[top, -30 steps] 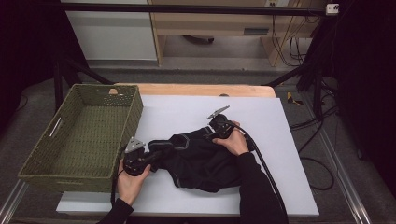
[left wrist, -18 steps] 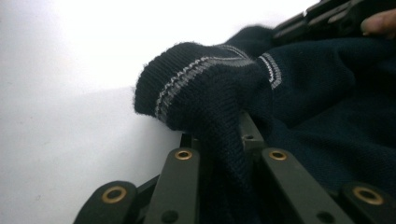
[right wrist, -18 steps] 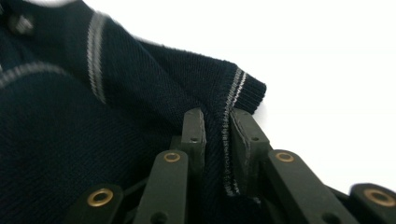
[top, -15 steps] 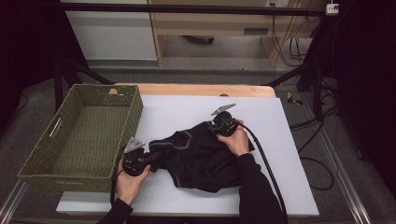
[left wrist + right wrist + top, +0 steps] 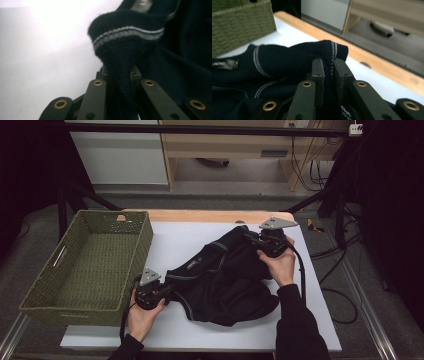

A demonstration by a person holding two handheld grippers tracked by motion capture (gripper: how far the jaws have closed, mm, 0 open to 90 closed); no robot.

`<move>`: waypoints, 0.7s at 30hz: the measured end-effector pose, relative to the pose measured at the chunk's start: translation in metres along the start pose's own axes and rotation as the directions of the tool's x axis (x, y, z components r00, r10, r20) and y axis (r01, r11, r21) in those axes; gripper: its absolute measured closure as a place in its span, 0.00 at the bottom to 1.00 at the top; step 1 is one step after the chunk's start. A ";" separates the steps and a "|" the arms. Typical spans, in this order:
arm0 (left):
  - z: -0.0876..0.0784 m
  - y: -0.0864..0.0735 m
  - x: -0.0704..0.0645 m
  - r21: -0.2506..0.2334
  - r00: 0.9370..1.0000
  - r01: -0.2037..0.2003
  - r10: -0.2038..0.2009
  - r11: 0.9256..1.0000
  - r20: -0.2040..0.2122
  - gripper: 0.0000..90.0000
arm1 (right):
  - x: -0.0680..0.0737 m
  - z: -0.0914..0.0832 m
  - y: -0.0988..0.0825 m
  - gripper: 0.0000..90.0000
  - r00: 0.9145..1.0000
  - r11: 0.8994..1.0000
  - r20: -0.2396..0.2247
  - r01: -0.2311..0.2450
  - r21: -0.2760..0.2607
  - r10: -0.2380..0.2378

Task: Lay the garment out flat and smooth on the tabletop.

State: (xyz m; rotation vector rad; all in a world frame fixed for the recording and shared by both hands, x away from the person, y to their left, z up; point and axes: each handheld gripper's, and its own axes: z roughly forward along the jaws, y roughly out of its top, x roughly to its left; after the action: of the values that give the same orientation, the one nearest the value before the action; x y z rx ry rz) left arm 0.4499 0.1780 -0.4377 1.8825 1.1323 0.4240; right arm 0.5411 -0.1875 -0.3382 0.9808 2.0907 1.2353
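On the white table top (image 5: 185,240), between the two hands, lies a dark knit sweater (image 5: 225,285), bunched in loose folds, with thin pale stripes along its ribbed edge. Just left of it stands a green woven basket (image 5: 135,237), its near right corner close to the left hand but apart from the cloth. At the sweater's near left end sits the left gripper (image 5: 167,292), low over the table, clamped on a fold of the ribbed edge; seen up close in the left gripper view, left gripper (image 5: 120,75) pinching the dark knit tight between the black jaws, the striped cuff (image 5: 127,33) bulging out just past the tips. At the far right end, lifted off the table near the wooden edge strip (image 5: 210,215), is the right gripper (image 5: 250,240), jaws just closed further and now pressed on the cloth; in the right gripper view, right gripper (image 5: 327,67) holding a thin ridge of striped rib between the pads, with a small dark label (image 5: 225,64) lying on the knit to the left. Stretched between both grips, a slack band of the garment, the rest resting on the table.
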 end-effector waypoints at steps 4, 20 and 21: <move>-0.002 0.017 -0.002 -0.014 1.000 -0.018 0.017 1.000 -0.019 0.91 | -0.001 -0.028 0.006 0.89 1.000 0.999 0.015 0.022 -0.031 -0.022; 0.008 0.162 0.046 -0.113 0.970 0.016 -0.043 0.993 -0.239 0.92 | -0.017 0.008 0.031 0.89 0.990 0.996 0.131 -0.031 -0.082 0.042; 0.010 0.170 0.051 -0.130 0.963 0.025 -0.059 0.991 -0.262 0.92 | -0.017 0.016 0.037 0.88 0.987 0.994 0.154 -0.026 -0.102 0.041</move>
State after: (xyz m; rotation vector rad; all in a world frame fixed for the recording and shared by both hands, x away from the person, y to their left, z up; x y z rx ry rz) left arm 0.5749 0.1809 -0.3114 1.7233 1.2870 0.7249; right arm 0.5753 -0.1810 -0.3108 1.0369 1.8817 1.2254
